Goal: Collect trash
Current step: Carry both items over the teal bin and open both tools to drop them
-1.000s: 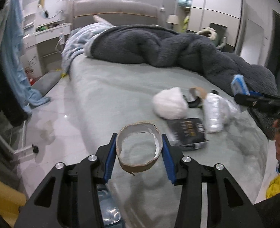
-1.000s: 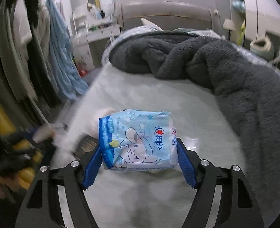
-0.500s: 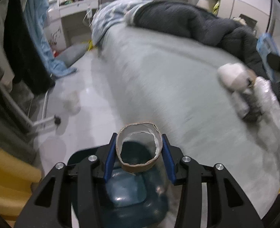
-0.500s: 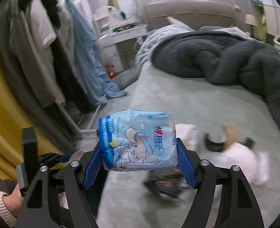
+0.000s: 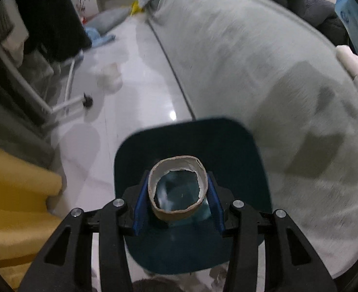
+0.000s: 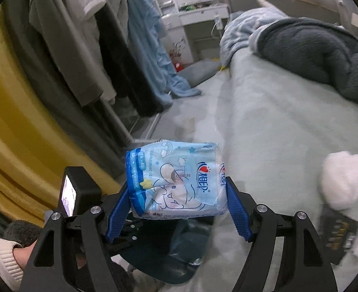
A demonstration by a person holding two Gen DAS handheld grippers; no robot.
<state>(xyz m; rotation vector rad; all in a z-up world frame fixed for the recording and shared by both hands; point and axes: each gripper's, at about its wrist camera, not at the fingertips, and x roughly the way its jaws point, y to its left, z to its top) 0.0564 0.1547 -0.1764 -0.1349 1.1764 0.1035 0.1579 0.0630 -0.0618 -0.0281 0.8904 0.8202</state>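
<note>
The cardboard ring [image 5: 178,187] is pinched in the left gripper [image 5: 177,194] right over the dark blue bin [image 5: 239,150] beside the bed [image 5: 264,60]. The tissue pack [image 6: 175,180] is clamped in the right gripper [image 6: 177,205], held nearer the rim, so it could get dropped outside if released early.

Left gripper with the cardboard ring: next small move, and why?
Probably open the left gripper and drop the cardboard ring. The ring is pinched between the blue pads, and the dark blue bin shows through and all around it, so it looks to be over the bin's opening.
</note>
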